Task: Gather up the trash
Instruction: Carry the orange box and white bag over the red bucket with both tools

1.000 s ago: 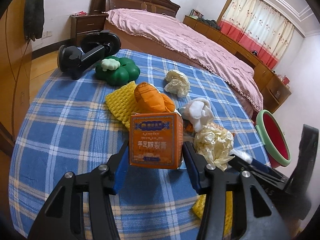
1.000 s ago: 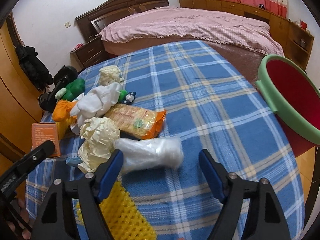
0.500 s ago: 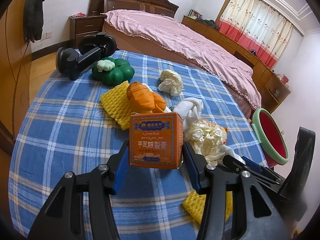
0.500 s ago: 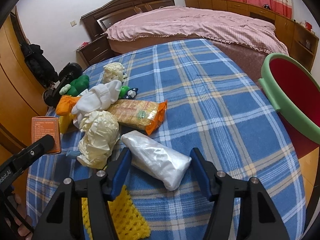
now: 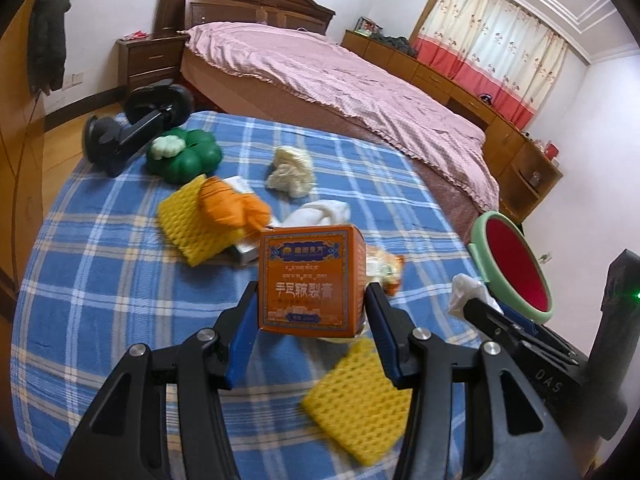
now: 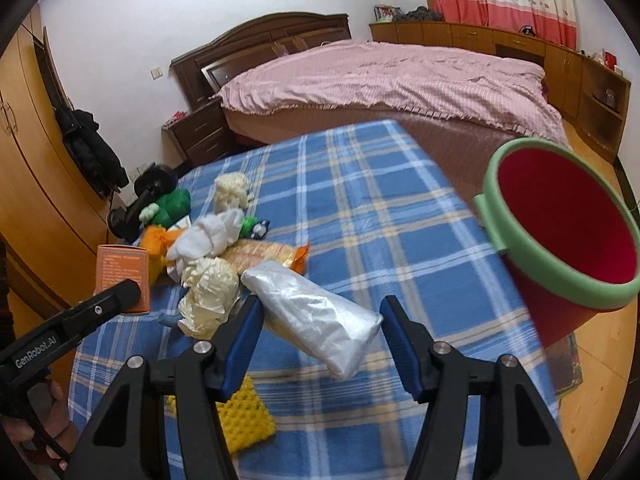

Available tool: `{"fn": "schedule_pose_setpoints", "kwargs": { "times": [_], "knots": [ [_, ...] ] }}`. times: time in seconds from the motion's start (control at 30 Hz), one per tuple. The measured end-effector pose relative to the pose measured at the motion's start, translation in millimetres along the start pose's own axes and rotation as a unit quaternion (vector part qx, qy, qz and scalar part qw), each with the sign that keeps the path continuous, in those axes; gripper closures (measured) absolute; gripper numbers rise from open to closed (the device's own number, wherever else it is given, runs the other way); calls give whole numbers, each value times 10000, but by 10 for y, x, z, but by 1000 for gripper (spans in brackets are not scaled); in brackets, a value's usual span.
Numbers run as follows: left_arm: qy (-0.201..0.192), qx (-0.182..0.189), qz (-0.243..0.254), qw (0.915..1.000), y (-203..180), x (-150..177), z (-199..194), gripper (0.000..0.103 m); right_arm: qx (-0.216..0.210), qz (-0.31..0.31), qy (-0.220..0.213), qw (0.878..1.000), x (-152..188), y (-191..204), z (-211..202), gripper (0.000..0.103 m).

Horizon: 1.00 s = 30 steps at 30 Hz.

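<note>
Lifting: left gripper [image 5: 312,312] pinching orange box [image 5: 310,280] | right gripper [image 6: 320,330] newly clamped on plastic packet [image 6: 316,316] | both risen off cloth, bucket [image 6: 560,280] beside next.

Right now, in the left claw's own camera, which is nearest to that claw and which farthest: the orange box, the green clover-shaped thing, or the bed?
1. orange box: between the left claw's pads, gripped.
2. green clover-shaped thing: far left of the checked table, past the trash pile.
3. bed: beyond the table's far edge.
</note>
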<state>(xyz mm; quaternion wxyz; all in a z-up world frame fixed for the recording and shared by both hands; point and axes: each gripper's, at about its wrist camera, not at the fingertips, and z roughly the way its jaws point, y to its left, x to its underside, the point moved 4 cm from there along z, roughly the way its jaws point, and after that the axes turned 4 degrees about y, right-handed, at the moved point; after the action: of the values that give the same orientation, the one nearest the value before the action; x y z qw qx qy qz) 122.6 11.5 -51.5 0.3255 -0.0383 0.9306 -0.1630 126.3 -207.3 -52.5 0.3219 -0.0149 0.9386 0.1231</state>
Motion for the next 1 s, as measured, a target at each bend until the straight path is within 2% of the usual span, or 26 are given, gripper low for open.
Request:
{"fn": "schedule_pose_setpoints", "kwargs": {
  "times": [0.53, 1.0],
  "knots": [
    [179, 477, 465, 9976, -835, -144, 94, 51, 320, 407, -519, 9973, -178, -776, -568, 40],
    [334, 819, 1149, 9894, -1702, -283, 437, 51, 713, 939, -679, 9907, -215, -1541, -719, 40]
  ]
}}
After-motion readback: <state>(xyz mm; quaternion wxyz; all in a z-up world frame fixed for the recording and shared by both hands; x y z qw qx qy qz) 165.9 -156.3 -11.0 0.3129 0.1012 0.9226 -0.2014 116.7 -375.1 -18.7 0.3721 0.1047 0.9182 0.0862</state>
